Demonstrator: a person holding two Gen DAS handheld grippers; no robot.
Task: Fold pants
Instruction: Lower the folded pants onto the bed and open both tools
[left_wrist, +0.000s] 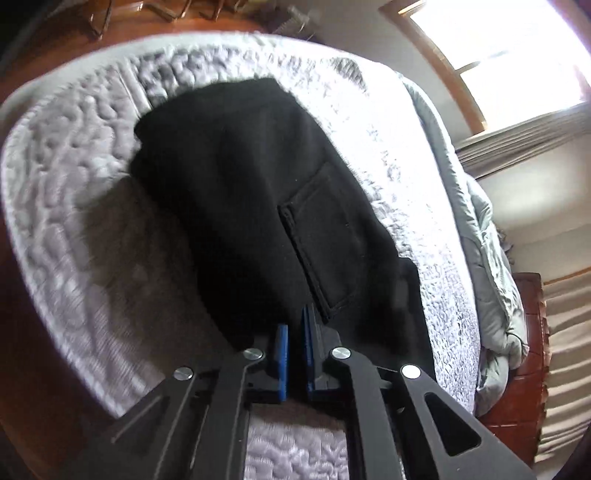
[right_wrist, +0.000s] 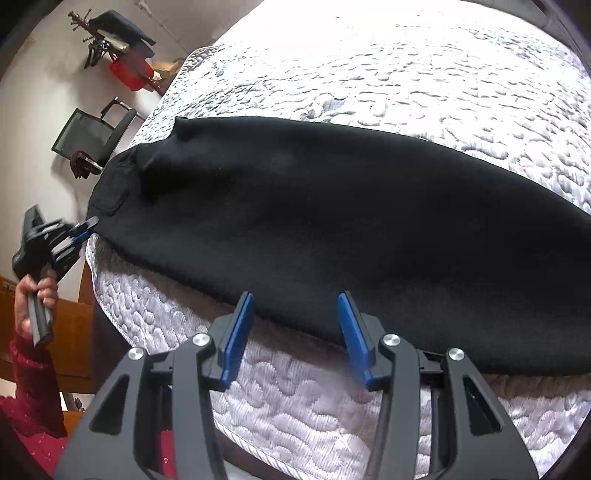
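Observation:
Black pants (left_wrist: 240, 192) lie folded lengthwise on a white quilted bed (left_wrist: 66, 155), with a back pocket (left_wrist: 325, 240) facing up. My left gripper (left_wrist: 294, 328) is shut on the waist edge of the pants. In the right wrist view the pants (right_wrist: 332, 229) stretch across the bed (right_wrist: 406, 81), and the left gripper (right_wrist: 86, 226) pinches their far left end. My right gripper (right_wrist: 295, 306) is open, its blue fingers (right_wrist: 240, 321) at the near edge of the pants, holding nothing.
A grey duvet (left_wrist: 491, 266) is bunched at the bed's far side by a window (left_wrist: 517, 55). A wooden frame (left_wrist: 532, 332) borders the bed. A black chair (right_wrist: 92, 136) and a coat stand (right_wrist: 110, 40) stand by the wall.

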